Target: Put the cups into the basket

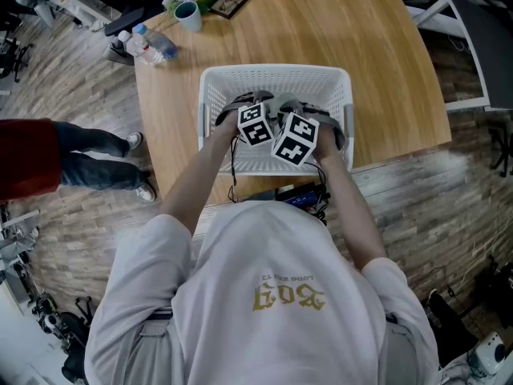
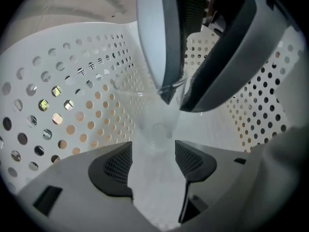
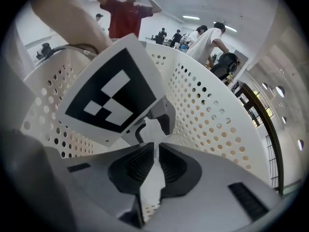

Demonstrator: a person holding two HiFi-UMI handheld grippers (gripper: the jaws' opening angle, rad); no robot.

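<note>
**Left gripper view:** The left gripper [image 2: 153,158] holds its jaws wide apart and grips nothing inside the white basket [image 2: 72,81]. A clear cup [image 2: 155,129], seemingly upright, stands on the basket floor just ahead. The right gripper [image 2: 177,98] hangs over its rim. The cup looks delivered, so the sound move is probably a straight lift, since any sideways sweep could topple so light a thing.

**Right gripper view:** The right gripper's jaws sit all but together, with nothing seen between them. The left gripper's marker cube [image 3: 113,98] crowds close ahead, and the perforated wall curves near on the right.

**Head view:** Both hands work side by side in the basket's near half, hemmed in by its walls, so the open way out is upward. The surface [image 1: 361,54] lies bare far and right. A mug [image 1: 188,14] and bottles [image 1: 148,45] stand well apart at the far left corner.
</note>
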